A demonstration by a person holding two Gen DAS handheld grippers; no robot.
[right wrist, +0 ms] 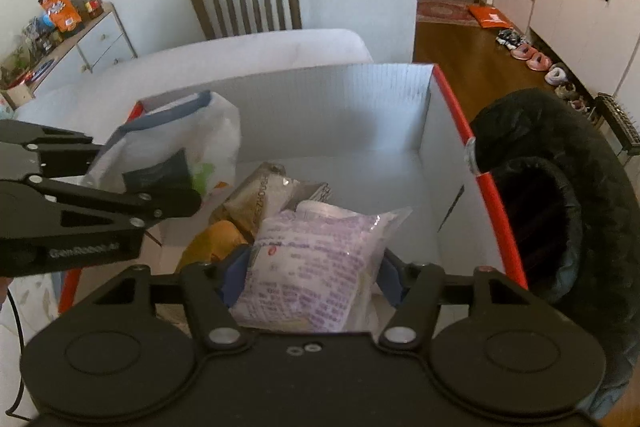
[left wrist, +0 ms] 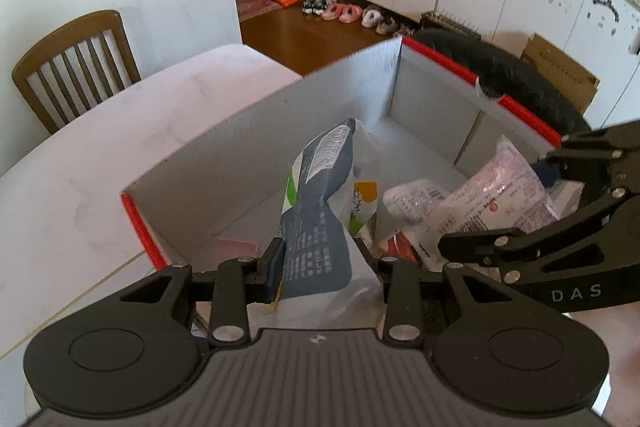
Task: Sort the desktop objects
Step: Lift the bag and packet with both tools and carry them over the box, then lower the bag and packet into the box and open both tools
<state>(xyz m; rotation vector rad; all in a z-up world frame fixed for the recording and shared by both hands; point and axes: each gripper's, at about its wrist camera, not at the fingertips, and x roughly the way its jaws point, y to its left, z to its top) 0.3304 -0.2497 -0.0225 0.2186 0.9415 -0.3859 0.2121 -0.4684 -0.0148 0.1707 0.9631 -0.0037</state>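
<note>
A big white cardboard box with red rims [left wrist: 248, 131] [right wrist: 496, 203] stands on the white table. My left gripper [left wrist: 320, 259] is shut on a dark blue and white plastic packet [left wrist: 316, 211], held over the box; the packet also shows in the right wrist view [right wrist: 176, 151]. My right gripper [right wrist: 312, 275] is shut on a pale purple printed packet [right wrist: 316, 263], also over the box; that packet shows in the left wrist view [left wrist: 504, 187]. Other packets [right wrist: 256, 195] lie on the box floor.
A white table [left wrist: 100, 155] carries the box. A wooden chair [left wrist: 76, 67] stands behind the table. A black padded coat [right wrist: 560, 195] hangs right of the box. Cabinets and shoes [left wrist: 348, 13] line the far wall.
</note>
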